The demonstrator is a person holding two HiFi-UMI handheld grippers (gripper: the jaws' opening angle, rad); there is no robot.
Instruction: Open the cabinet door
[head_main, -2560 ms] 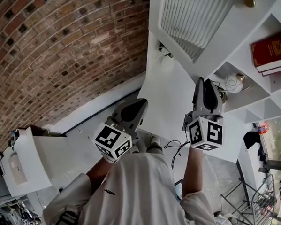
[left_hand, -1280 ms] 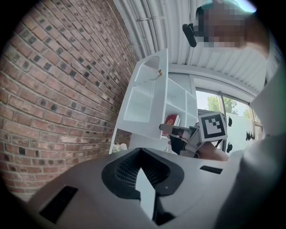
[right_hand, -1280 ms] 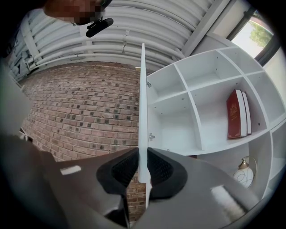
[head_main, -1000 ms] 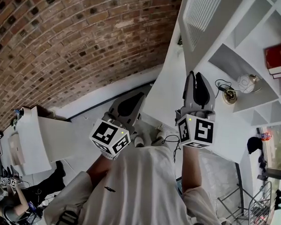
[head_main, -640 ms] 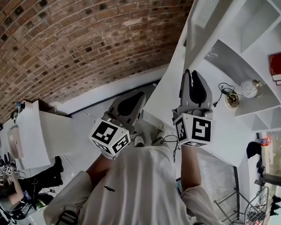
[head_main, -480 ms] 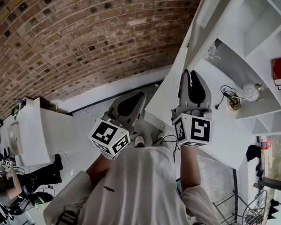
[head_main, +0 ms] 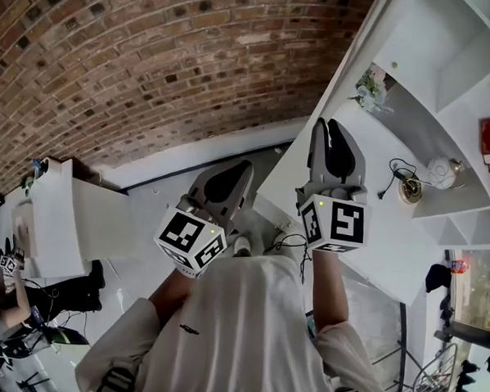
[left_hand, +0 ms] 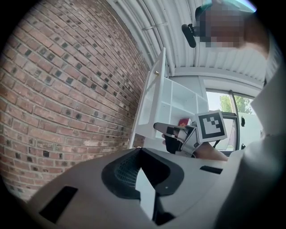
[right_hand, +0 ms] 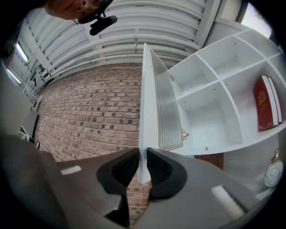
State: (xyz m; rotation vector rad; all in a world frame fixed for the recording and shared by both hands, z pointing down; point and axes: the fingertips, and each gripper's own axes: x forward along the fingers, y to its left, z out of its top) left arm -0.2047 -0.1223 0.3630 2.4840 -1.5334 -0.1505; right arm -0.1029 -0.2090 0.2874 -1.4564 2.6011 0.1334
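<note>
**Brick wall (head_main: 153, 71) behind a white shelf cabinet (head_main: 425, 45); door stands wide open, right gripper clamped on its edge.**

In your right gripper view the cabinet door (right_hand: 156, 112) runs edge-on from 6 to 12 o'clock, with open shelves at 3 o'clock and brick at 9. Your right gripper (right_hand: 142, 151) is closed on the door's lower edge, the panel pinched between both pads. Your left gripper (left_hand: 140, 149) sits idle close to your body, tips meeting, nothing held. Assessment: a stiff, light hinged panel with smooth paint, liable to slip; the ribbed insert may be fragile. Grip the solid frame at the free edge, or the knob (right_hand: 183, 133), and follow the hinge arc.
</note>
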